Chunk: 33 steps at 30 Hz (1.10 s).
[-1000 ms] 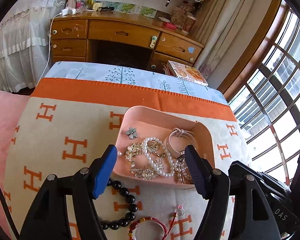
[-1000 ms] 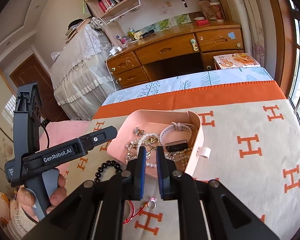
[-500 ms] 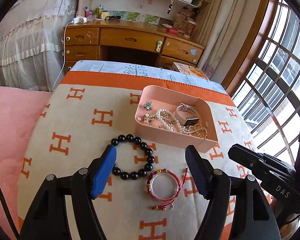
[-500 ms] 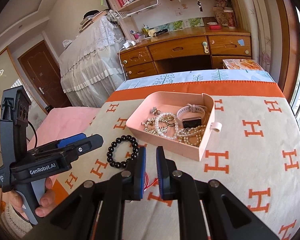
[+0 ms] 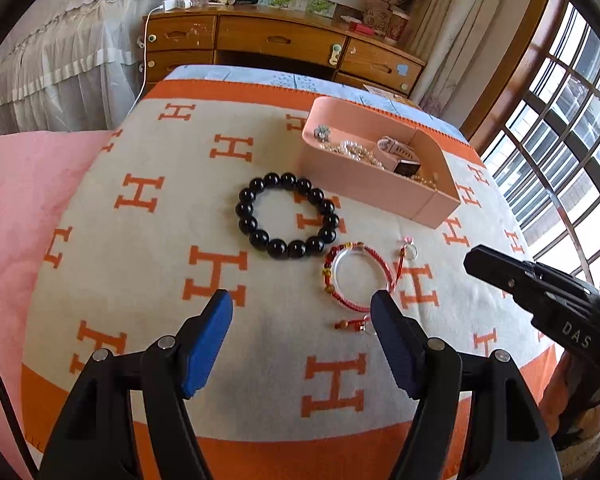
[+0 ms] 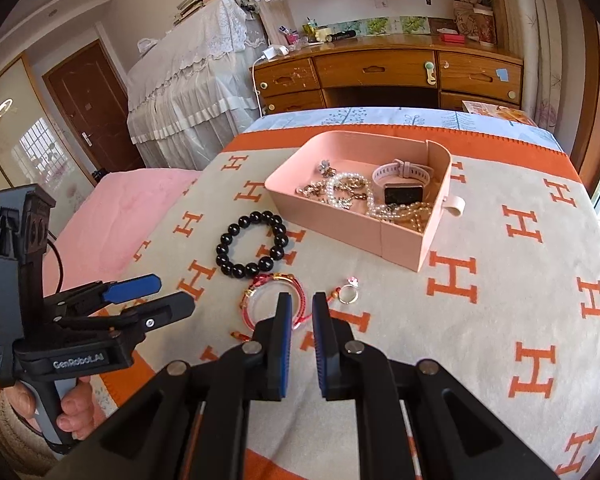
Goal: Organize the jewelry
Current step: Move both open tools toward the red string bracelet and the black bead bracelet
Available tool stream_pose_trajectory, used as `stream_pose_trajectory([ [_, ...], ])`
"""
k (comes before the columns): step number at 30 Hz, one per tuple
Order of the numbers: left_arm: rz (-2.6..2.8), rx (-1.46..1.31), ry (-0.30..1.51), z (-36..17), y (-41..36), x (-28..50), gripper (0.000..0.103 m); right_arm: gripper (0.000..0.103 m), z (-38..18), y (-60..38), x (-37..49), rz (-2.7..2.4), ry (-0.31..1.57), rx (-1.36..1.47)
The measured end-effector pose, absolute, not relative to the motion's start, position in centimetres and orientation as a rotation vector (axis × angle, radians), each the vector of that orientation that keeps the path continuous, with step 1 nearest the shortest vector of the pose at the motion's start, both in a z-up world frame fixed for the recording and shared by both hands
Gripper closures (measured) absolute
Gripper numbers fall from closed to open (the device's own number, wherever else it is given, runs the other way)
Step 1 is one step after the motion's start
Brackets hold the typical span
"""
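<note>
Both grippers have drawn back from the pink tray [image 6: 400,246] over the last second, so it now sits farther off and the loose pieces in front of it are in plain view.

Nearest, the right gripper [image 6: 302,302] hangs just above the blanket [image 6: 500,360] with its blue pads [image 6: 285,320] a narrow gap apart — nothing is between them, so it is nearly closed but gripping nothing. The left gripper [image 5: 300,304] is spread wide and empty, well short of the tray.

Just beyond the right gripper's tips, on the near side of the tray, lies the red braided bracelet [image 6: 276,300], flat on the blanket, its cord tail [image 5: 350,324] trailing toward the camera. Just right of it — still in front of the tray — sits a small ring [image 6: 348,296] with a pink top. Left of the bracelet and closer to the tray lies the black bead bracelet [image 6: 254,244], a full loop, near the tray's front wall but not touching it.

Inside the tray sit a pale pink watch [image 6: 404,182] toward its right end, a pearl strand [image 6: 348,188] tangled with gold-toned chains in the middle, and a small flower-shaped piece [image 6: 325,167] toward its far left. Behind the tray stands a wooden desk [image 6: 380,70].
</note>
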<state>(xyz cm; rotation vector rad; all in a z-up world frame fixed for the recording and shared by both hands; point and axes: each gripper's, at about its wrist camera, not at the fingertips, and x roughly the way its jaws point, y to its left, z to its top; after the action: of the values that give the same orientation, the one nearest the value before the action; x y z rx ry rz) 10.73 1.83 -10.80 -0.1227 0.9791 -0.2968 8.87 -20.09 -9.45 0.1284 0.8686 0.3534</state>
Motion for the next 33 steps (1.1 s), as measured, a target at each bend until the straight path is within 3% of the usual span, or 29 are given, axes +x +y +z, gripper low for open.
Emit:
stream_pose_trajectory([
  [7,-0.318,-0.087,1.017,-12.7,2.0,9.5,0.033,0.092,-11.3,-19.7,9.5,0.415,0.941,0.144],
  [17,-0.268,-0.135,1.021,-13.0,4.1,10.3,0.033,0.092,-13.7,-12.6,11.2,0.538,1.027,-0.050],
  [21,-0.248,-0.149,1.022,-13.0,4.8,10.8,0.033,0.081,-13.9,-10.5,11.4,0.532,1.002,-0.157],
  [25,-0.230,-0.164,1.021,-13.0,5.8,11.6,0.033,0.077,-14.6,-9.2,11.7,0.525,1.011,-0.255],
  [29,-0.219,-0.171,1.028,-12.9,6.4,12.6,0.033,0.078,-14.5,-9.0,11.9,0.543,1.004,-0.287],
  [32,-0.225,-0.187,1.045,-12.9,6.8,13.9,0.033,0.094,-14.5,-9.6,12.2,0.528,1.012,-0.277],
  [33,-0.226,-0.191,1.053,-13.0,6.8,14.3,0.033,0.094,-14.5,-10.1,12.4,0.532,1.023,-0.248],
])
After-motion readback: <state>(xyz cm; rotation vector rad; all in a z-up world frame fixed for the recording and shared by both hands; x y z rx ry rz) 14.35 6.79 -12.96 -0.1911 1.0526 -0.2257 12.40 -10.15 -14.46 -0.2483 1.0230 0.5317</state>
